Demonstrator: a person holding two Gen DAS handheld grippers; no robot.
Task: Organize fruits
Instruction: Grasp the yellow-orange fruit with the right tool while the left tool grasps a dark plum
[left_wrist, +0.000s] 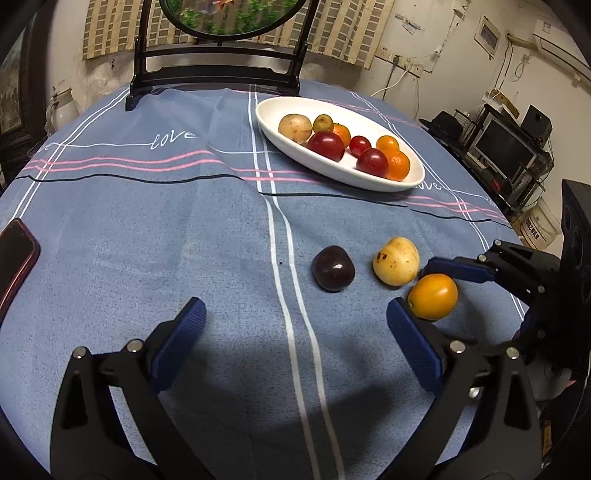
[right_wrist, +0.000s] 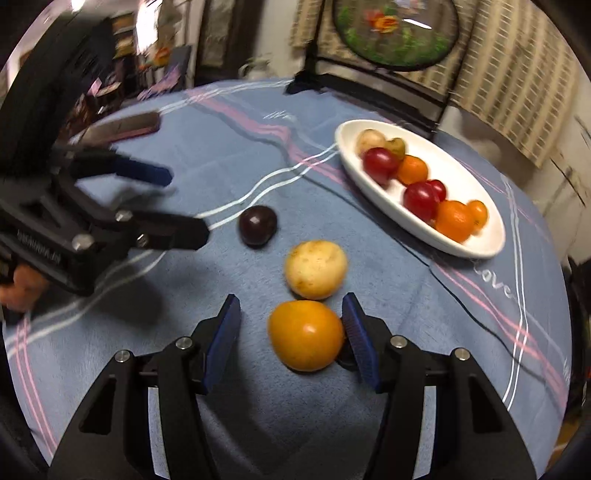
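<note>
On the blue striped tablecloth (right_wrist: 369, 424), right in front of my right gripper (right_wrist: 291, 325), the orange fruit (right_wrist: 306, 335) is sitting between the two blue pads. The pad on the right side is touching its skin, and the other pad is still a little way off, so the jaws are spread around it and are not squeezing yet. The fruit is lying on the cloth, just beside the yellow spotted fruit (right_wrist: 316, 269), and the two are nearly touching. The dark plum (right_wrist: 257, 225) is lying a bit farther away. My left gripper (left_wrist: 295, 343) is hanging over bare cloth with its jaws wide apart and nothing between them. The white oval dish (left_wrist: 354, 177) is waiting well apart from all this, already holding red, orange and yellow fruits. I am thinking the orange fruit is light, round and smooth, so it could roll or pop out if I pinch near its top or bottom. I am guessing its skin is thin and a bit soft, so a hard squeeze could bruise it. I am planning to hold it across its fat middle, gently, and keep the pads away from the yellow fruit so I do not bump it.
</note>
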